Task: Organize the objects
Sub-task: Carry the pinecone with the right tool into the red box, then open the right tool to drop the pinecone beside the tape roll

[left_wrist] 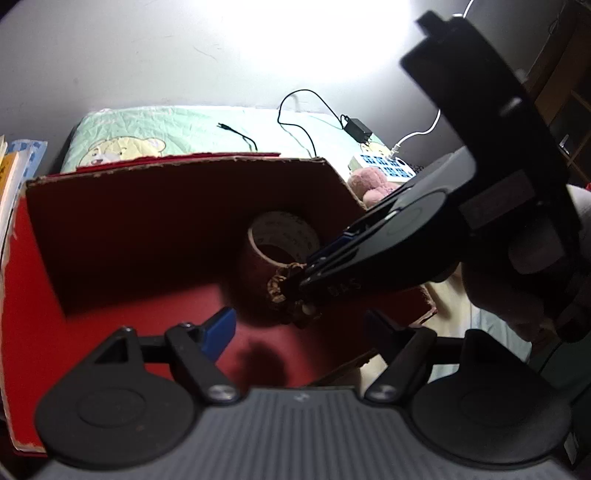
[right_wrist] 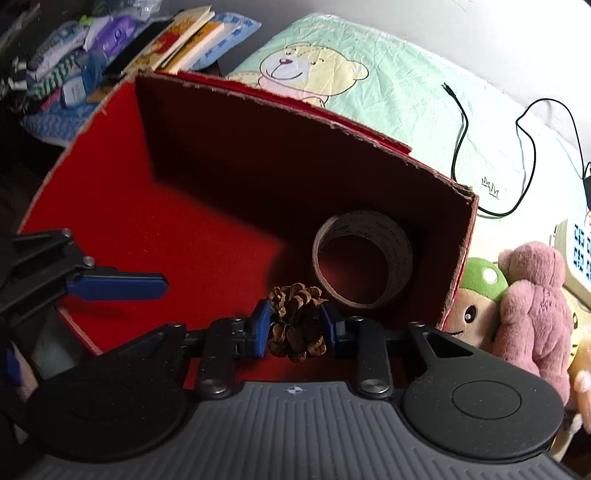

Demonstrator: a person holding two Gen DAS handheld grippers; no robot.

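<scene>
I have the pine cone clamped between my right gripper fingers, inside the red box. A roll of tape stands just beyond the fingertips, to their right. My left gripper hangs spread and empty over the box floor. I judge this the placing step: next, lower and release short of the tape.

A plain grey-white wall rose behind, washed by a bright glare of light at twelve o'clock. Below it lay a crumpled pale-green bedsheet printed with a cartoon bear. Dark wooden shelving stood at two o'clock.
</scene>
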